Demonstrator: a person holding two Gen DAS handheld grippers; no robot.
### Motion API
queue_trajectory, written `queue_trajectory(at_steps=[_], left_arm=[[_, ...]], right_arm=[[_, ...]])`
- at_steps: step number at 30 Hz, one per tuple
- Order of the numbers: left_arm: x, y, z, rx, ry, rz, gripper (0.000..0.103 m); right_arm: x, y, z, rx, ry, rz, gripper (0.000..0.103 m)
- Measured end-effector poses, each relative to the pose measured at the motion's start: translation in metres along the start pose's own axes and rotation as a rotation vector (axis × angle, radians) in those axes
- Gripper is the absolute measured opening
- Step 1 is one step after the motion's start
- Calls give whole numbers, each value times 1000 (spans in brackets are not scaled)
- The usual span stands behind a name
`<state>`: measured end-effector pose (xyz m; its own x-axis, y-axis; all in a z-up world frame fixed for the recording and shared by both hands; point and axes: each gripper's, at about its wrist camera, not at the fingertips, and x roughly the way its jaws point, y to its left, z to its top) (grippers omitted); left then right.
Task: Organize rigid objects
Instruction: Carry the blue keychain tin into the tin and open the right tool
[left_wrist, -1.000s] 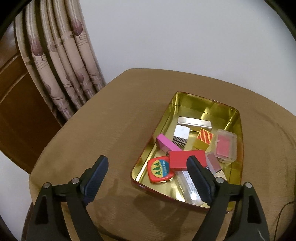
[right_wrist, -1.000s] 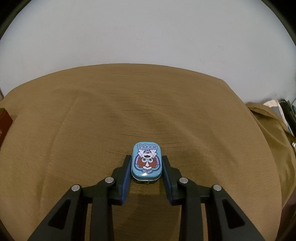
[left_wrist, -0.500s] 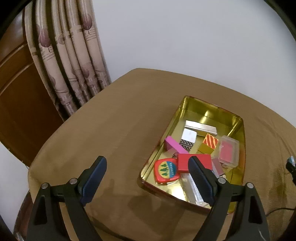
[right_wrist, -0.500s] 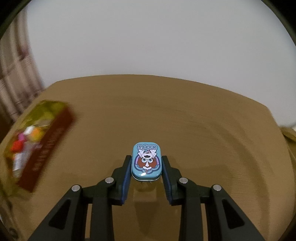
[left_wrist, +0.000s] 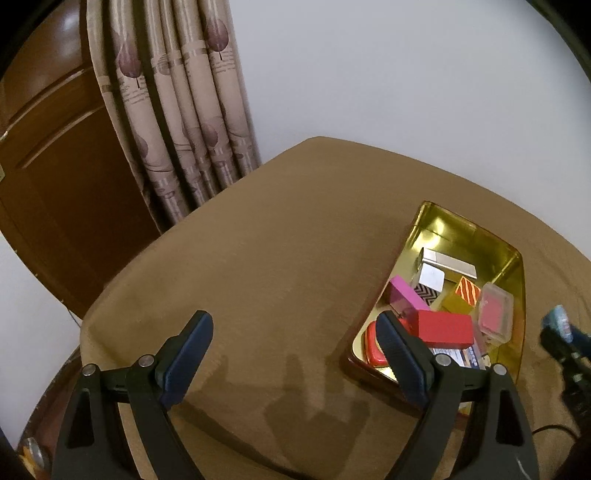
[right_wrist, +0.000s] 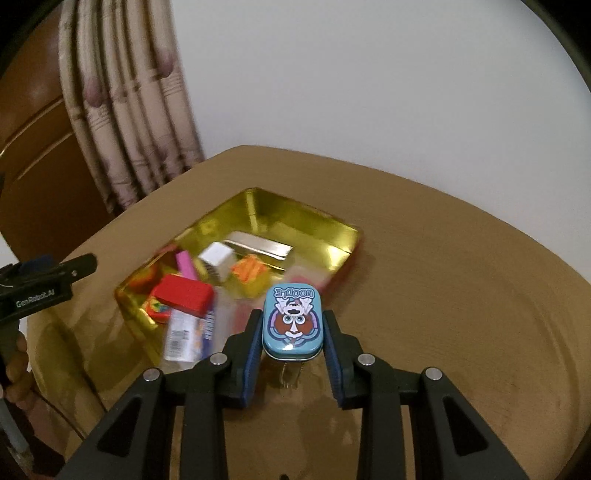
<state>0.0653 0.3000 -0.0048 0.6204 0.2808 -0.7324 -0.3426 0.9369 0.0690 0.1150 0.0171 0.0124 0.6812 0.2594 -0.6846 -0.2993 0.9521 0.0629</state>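
My right gripper (right_wrist: 291, 325) is shut on a small blue tin (right_wrist: 292, 320) with a cartoon face and holds it above the brown tablecloth, just at the near right side of the gold tray (right_wrist: 314, 225). The gold tray (left_wrist: 476, 230) holds several small items, among them a red box (left_wrist: 445, 326), a pink block (left_wrist: 406, 295) and a clear case (left_wrist: 495, 315). My left gripper (left_wrist: 295, 332) is open and empty over the cloth, left of the tray. The right gripper with the tin shows at the right edge of the left wrist view (left_wrist: 557, 325).
A patterned curtain (left_wrist: 177, 103) and a brown wooden door (left_wrist: 48, 155) stand behind the table at the left. A white wall is behind. The table edge curves near the bottom left (left_wrist: 88, 332). The left gripper's body shows in the right wrist view (right_wrist: 40, 288).
My right gripper has swung left with the blue tin, bringing the gold tray into its view. My left gripper has shifted left, so the tray sits further right.
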Motion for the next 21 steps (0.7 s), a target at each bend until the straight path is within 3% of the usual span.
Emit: queue_trajectory(at_steps=[9, 21], left_arm=[[-2, -4, -2, 2, 2, -24, 88], [-5, -11, -2, 44, -19, -38, 88]], right_arm=[[37, 47, 12, -81, 46, 10, 31], [73, 55, 13, -56, 102, -28, 31]])
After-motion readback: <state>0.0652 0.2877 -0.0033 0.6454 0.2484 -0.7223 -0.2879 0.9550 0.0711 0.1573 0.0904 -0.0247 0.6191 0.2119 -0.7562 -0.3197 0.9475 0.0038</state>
